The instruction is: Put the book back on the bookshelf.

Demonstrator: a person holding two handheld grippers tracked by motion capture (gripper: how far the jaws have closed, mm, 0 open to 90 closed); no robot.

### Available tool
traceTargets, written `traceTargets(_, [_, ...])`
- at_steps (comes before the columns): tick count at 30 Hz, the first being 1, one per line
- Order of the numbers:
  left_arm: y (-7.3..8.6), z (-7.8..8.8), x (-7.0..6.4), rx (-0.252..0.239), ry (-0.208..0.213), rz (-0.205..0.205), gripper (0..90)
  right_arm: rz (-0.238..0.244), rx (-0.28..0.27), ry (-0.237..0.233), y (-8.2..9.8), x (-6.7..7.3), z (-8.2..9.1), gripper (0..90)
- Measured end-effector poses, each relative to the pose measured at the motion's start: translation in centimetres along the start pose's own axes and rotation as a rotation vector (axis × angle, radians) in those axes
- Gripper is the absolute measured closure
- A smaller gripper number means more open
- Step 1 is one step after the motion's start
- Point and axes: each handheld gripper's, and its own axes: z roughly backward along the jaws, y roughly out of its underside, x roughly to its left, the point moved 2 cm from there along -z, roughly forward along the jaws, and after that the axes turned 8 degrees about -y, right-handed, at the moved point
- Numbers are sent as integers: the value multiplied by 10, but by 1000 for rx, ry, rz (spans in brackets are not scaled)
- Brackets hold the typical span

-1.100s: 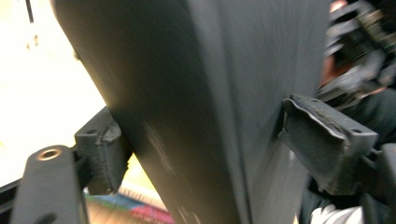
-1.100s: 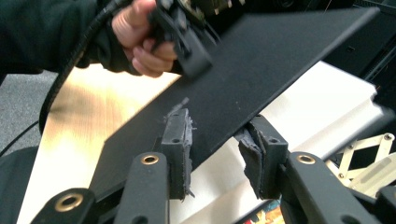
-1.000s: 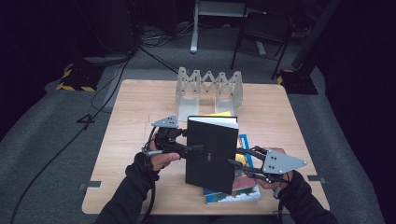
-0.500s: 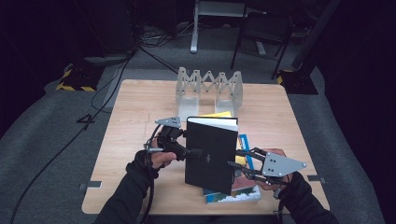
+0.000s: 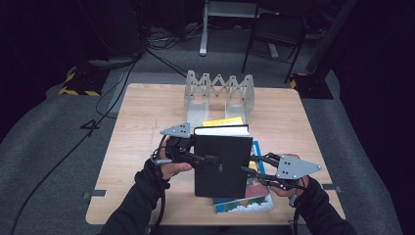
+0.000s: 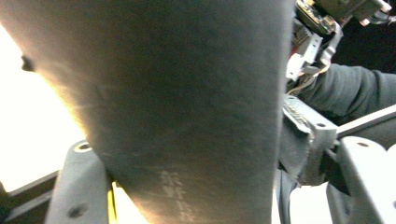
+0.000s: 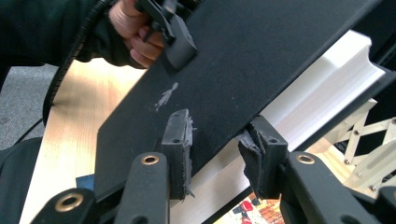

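Observation:
A black hardcover book [image 5: 220,161] stands upright over the middle of the wooden table [image 5: 142,122], held from both sides. My left gripper [image 5: 208,159] reaches in from the left. Its jaws have just been closing around the spine [image 6: 187,93], and one pad [image 7: 180,46] lies flat on the front cover [image 7: 243,56]. My right gripper [image 7: 219,140] is shut on the book's lower right edge, one pad on the cover and the other on the white page block [image 7: 317,84]. In the high view the right gripper [image 5: 247,171] comes in from the right.
A grey folding rack [image 5: 220,93] stands at the back of the table. A yellow book [image 5: 222,121] lies behind the black one. A colourful book [image 5: 244,201] and a blue one [image 5: 257,152] lie flat beneath it. A chair [image 5: 274,34] stands beyond the table.
The left hand has shifted slightly at the book's left edge. The book stays upright, and the right gripper keeps its place on it.

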Motion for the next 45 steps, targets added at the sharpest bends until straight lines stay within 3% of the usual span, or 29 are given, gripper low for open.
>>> traceTargets(2, [-2, 2, -7, -12, -27, -4, 398, -17, 1, 11, 2, -2, 1, 644])
traceTargets(4, [-4, 6, -11, -34, -20, -3, 430, -23, -1, 16, 2, -2, 1, 652])
traceTargets(8, [-7, 10, -26, -25, -61, -44, 498, -30, -5, 34, 2, -3, 7, 719])
traceTargets(13, [-8, 13, -41, -20, -98, -75, 515, -28, -6, 30, 2, -1, 12, 727])
traceTargets(16, [-11, 18, -48, -24, -126, -85, 519, -21, -8, 14, 1, 1, 14, 690])
traceTargets(23, [-12, 25, -57, -17, -161, -121, 523, -38, -30, 32, -4, -1, 21, 531])
traceTargets(27, [-14, 29, -64, -10, -188, -151, 524, -68, -3, 57, 3, -3, 25, 469])
traceTargets(33, [-17, 34, -71, -1, -216, -167, 524, -114, 27, 80, 14, -10, 29, 452])
traceTargets(39, [-16, 39, -70, -5, -243, -153, 525, -168, 122, 114, 33, -20, 19, 446])
traceTargets(45, [-16, 47, -69, -12, -284, -144, 527, -198, 146, 108, 42, -23, 13, 435])
